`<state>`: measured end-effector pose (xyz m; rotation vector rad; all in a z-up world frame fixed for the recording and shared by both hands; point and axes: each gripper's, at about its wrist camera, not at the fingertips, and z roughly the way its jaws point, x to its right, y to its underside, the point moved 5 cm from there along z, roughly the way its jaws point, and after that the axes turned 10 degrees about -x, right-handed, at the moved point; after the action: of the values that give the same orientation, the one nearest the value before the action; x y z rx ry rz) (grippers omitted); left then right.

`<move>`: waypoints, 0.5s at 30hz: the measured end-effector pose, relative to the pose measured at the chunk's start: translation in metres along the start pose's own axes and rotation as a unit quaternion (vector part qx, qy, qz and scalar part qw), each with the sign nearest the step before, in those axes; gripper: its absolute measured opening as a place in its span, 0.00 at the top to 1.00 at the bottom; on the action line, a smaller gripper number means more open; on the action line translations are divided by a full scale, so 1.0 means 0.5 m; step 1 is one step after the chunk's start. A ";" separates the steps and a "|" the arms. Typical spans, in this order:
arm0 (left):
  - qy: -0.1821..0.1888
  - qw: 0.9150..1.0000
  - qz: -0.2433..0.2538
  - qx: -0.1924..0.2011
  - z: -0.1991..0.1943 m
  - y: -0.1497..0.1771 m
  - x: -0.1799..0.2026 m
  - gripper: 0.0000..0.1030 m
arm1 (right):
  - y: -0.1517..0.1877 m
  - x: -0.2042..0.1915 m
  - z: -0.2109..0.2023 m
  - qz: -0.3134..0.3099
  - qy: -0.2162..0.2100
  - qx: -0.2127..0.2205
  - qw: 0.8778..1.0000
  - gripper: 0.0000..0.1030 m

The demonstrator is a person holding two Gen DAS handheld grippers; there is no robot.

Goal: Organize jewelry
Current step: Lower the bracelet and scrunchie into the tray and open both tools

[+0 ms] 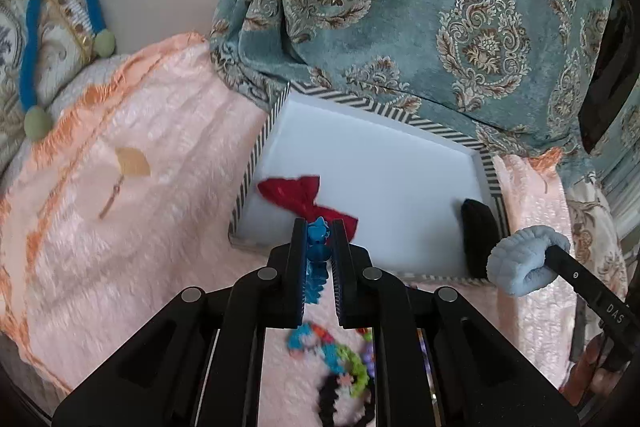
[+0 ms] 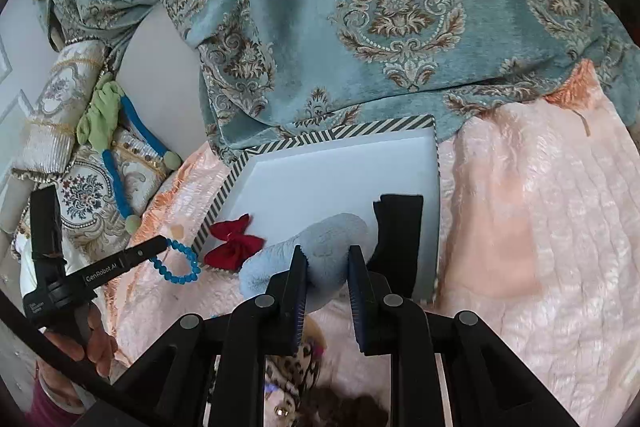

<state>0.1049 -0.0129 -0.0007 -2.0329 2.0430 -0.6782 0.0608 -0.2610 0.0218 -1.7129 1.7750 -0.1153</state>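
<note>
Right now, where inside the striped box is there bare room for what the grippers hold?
The white floor of the striped box is bare in its middle and far half, between the red bow and the black item. The near edge is crowded.

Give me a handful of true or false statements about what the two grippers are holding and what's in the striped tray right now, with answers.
1. The left gripper is shut on a blue bead bracelet. True.
2. The right gripper holds a red bow. False: it is shut on a light blue fluffy scrunchie; the red bow lies in the tray.
3. The striped tray rests on a pink fuzzy blanket. True.
4. The tray holds nothing yet. False: the red bow and a black fabric piece are in it.
5. The black fabric piece lies at the tray's right side. True.
</note>
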 end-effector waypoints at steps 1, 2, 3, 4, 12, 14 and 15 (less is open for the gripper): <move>-0.003 1.000 0.002 0.001 0.004 -0.010 0.000 0.90 | -0.009 0.001 0.008 -0.001 0.001 -0.002 1.000 0.82; -0.006 1.000 0.004 0.003 0.008 -0.019 0.000 0.90 | -0.018 0.001 0.015 -0.002 0.002 -0.003 1.000 0.82; -0.011 1.000 0.005 0.005 0.012 -0.028 -0.001 0.90 | -0.026 0.003 0.021 -0.003 0.003 -0.004 1.000 0.82; -0.015 1.000 0.006 0.007 0.016 -0.039 -0.002 0.90 | -0.035 0.005 0.029 -0.004 0.004 -0.006 1.000 0.82; -0.020 1.000 -0.001 0.002 0.072 -0.114 -0.010 0.90 | -0.112 0.053 0.085 0.025 0.006 -0.009 1.000 0.82; -0.011 1.000 -0.004 -0.004 0.093 -0.132 -0.009 0.90 | -0.132 0.064 0.100 0.031 0.011 -0.008 0.999 0.82; -0.008 1.000 -0.006 -0.008 0.103 -0.140 -0.009 0.90 | -0.140 0.069 0.109 0.033 0.013 -0.009 0.999 0.82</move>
<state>0.1906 -0.0154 -0.0165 -2.0547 2.0343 -0.6481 0.1511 -0.2819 0.0002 -1.6700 1.8557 -0.0947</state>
